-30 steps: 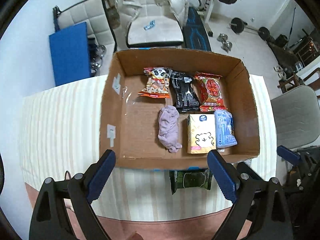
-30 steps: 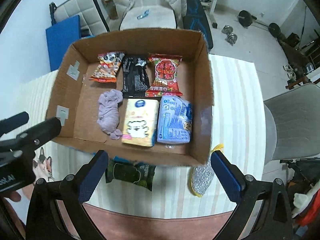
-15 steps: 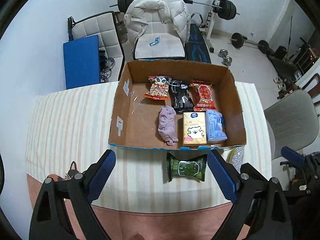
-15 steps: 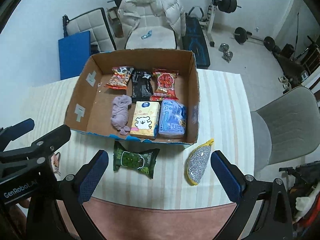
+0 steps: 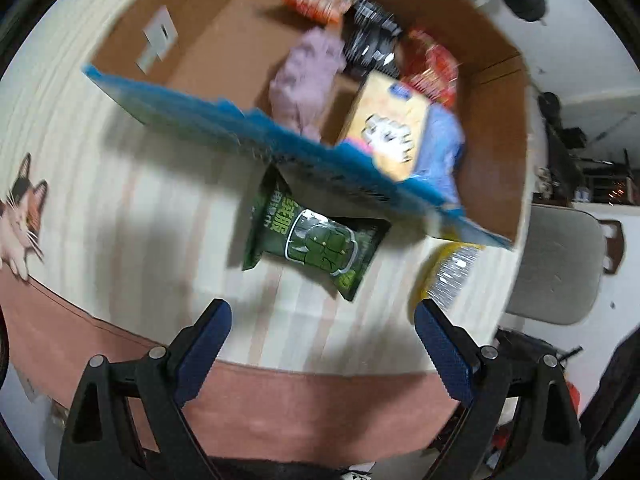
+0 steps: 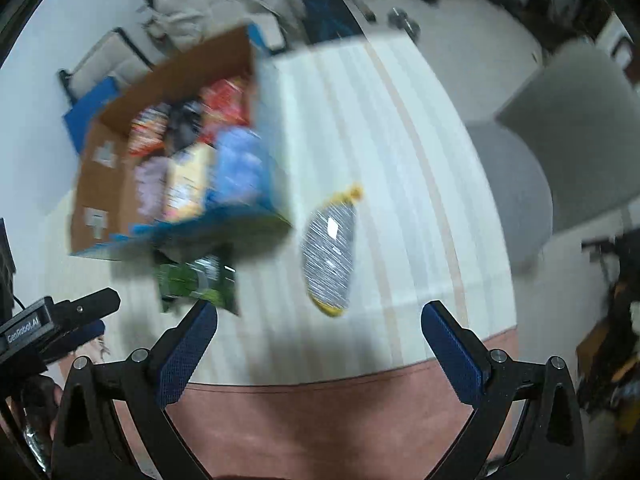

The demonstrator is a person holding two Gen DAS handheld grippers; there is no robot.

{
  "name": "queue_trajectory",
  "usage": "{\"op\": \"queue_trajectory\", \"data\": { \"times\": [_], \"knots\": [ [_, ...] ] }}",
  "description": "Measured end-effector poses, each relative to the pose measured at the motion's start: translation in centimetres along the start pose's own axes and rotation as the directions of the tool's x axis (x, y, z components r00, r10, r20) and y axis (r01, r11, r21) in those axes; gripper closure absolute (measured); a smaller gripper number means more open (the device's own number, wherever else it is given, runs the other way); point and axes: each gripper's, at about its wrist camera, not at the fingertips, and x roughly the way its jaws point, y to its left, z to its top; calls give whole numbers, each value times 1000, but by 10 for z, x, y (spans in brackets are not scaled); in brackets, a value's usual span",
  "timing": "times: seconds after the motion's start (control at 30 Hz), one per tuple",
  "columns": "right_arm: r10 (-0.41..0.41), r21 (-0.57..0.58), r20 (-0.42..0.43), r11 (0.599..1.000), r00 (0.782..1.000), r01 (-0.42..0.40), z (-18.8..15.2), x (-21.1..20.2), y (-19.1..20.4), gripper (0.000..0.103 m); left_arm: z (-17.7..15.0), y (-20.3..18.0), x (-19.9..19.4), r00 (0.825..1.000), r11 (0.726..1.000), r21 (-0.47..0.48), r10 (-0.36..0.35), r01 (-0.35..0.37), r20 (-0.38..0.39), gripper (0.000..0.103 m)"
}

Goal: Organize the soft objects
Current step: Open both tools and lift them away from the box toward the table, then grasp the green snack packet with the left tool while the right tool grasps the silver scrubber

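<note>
Your left tongs (image 5: 323,320) stand wide apart with nothing between the blue pads, pointing down at the striped cloth on the desk (image 5: 132,216). Just ahead of them lies the green packet (image 5: 316,240), flat on the cloth with its far end tucked against the near wall of the cardboard box (image 5: 496,120). Inside that box you can see a lilac cloth bundle (image 5: 304,80), a yellow tissue pack (image 5: 390,128) beside it and a pale blue pack (image 5: 442,148) touching that one, with red, black and orange snack bags behind them (all badly smeared by blur, so labels cannot be read).

Your right tongs (image 6: 319,320) are likewise spread, gripping nothing. Between and slightly beyond their tips lies the silver pouch with a yellow edge (image 6: 330,248), resting on the cloth just beside the box's corner. The same pouch shows at the right of the left camera's view, near the right-hand pad. Part of the left tool's black body appears at the left edge of the right camera's view, close to the green packet.
</note>
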Motion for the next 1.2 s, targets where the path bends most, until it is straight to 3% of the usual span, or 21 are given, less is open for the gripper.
{"op": "queue_trajectory", "data": {
  "times": [0.13,0.23,0.33,0.4,0.53,0.6,0.73,0.87,0.97,1.0,1.07,1.2],
  "knots": [
    [-10,33,-42,999,999,11,-8,30,-18,0,9,-18,38,997,997,-10,82,-82,15,9],
    [-17,40,-72,999,997,20,-11,48,-21,0,10,-20,61,996,995,-40,88,-87,15,9],
    [-29,27,-89,999,996,31,-13,60,-21,0,6,-19,79,981,981,17,193,-193,7,9],
    [-27,17,-93,999,995,29,-13,63,-21,0,2,-2,81,968,968,35,250,-250,1,9],
    [-20,10,-83,1000,996,21,-8,61,-20,0,-5,59,56,964,963,-58,265,-265,-7,9],
    [-13,6,-80,1000,997,13,-5,62,-17,0,-11,79,40,967,962,-107,255,-253,7,9],
    [10,23,-90,1000,996,-8,5,71,-14,0,-10,86,27,990,974,-182,137,-132,15,9],
    [23,43,-105,999,994,-18,16,87,-7,0,12,61,39,992,983,-135,128,-125,14,9],
    [22,55,-125,998,992,-15,23,104,-3,1,23,46,62,996,989,-116,85,-88,-34,9],
    [27,67,-145,998,989,-17,25,113,-2,3,25,43,70,995,989,-115,91,-96,-50,9],
    [35,87,-179,996,983,-20,26,127,-2,24,27,42,78,993,989,-101,105,-110,-52,10],
    [38,75,-210,997,977,-23,20,140,-2,44,20,43,82,986,986,-38,162,-164,-40,51]
  ]
}}
